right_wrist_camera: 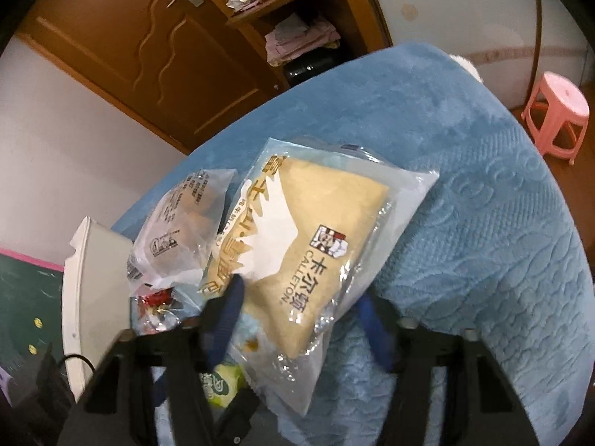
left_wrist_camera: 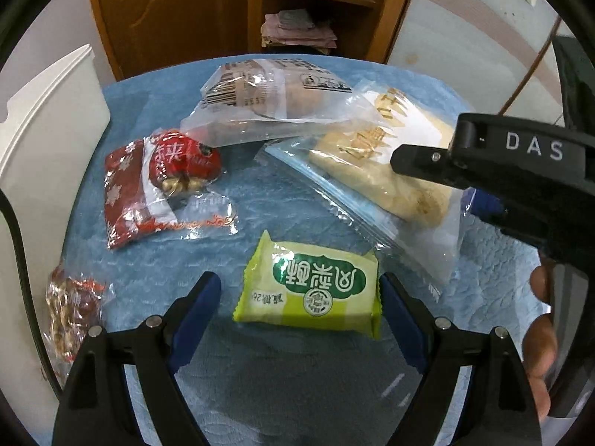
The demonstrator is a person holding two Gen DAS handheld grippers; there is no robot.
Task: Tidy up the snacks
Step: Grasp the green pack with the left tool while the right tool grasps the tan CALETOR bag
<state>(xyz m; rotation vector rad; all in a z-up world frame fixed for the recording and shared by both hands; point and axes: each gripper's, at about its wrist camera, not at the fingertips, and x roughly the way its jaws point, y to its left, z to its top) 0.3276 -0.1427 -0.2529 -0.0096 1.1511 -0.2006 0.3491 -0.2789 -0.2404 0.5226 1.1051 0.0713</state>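
Your left tool (left_wrist_camera: 297, 297) stands wide around the green snack (left_wrist_camera: 310, 284); your right tool (right_wrist_camera: 301, 312) straddles the bread pack (right_wrist_camera: 316, 238), grip unclear.

Right tongs (right_wrist_camera: 297, 316) straddle clear-wrapped bread packet (right_wrist_camera: 327, 245) on blue cloth (right_wrist_camera: 483, 223); white bin (right_wrist_camera: 93, 278) at left.

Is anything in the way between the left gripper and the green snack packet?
Nothing visible. The left gripper is open with the green snack packet lying flat on the blue towel between its fingers, clear of the neighbouring packets.
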